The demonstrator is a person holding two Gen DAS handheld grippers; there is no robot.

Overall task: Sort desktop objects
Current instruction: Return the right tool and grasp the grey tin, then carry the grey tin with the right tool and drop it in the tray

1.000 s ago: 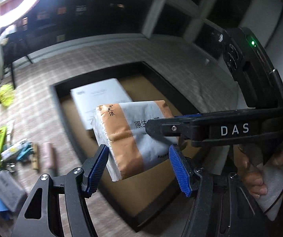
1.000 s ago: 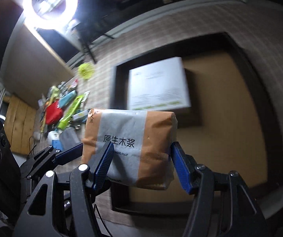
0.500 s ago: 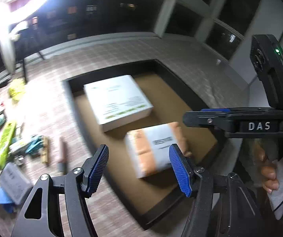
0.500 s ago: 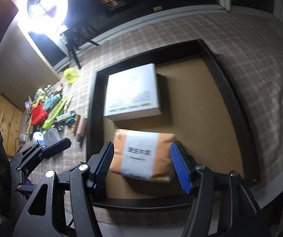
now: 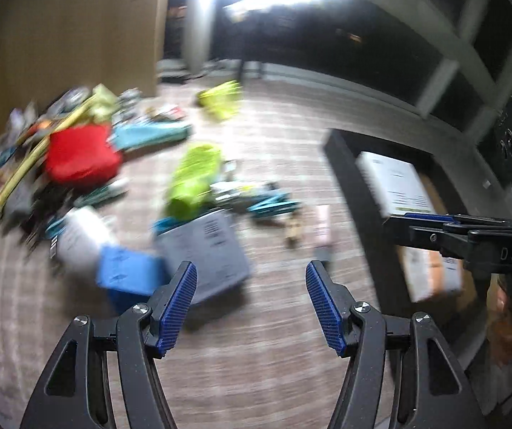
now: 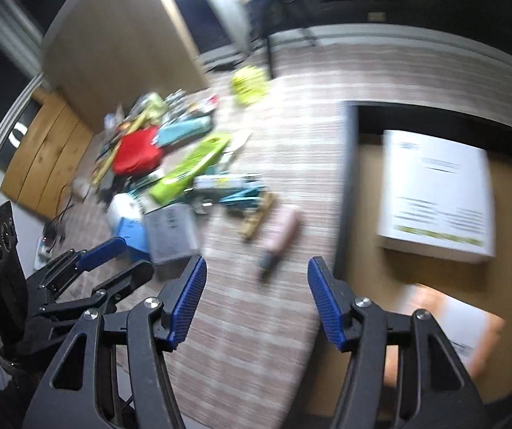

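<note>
Both views are motion-blurred. My left gripper point(image 5: 250, 286) stands open over the checked cloth with nothing between its blue pads; a grey box point(image 5: 205, 250) and a blue box point(image 5: 127, 275) lie just beyond its left finger. My right gripper point(image 6: 256, 286) is open, its jaws closing slightly on nothing, beside the rim of the black tray point(image 6: 345, 186). In the tray lie the orange-and-grey tissue pack point(image 6: 445, 318) and a white box point(image 6: 434, 193). A pink tube point(image 6: 284, 232) lies on the cloth ahead of the right gripper.
A pile sits at the left: red pouch point(image 5: 80, 153), lime-green package point(image 5: 193, 178), teal items point(image 5: 148, 136), a yellow-green thing point(image 5: 222, 98) further back. A wooden panel stands behind the pile. A hand point(image 5: 506, 307) shows at the right edge.
The tissue pack left the right gripper and now lies in the tray next to the white box. Both grippers have swung left from over the tray towards the pile.
</note>
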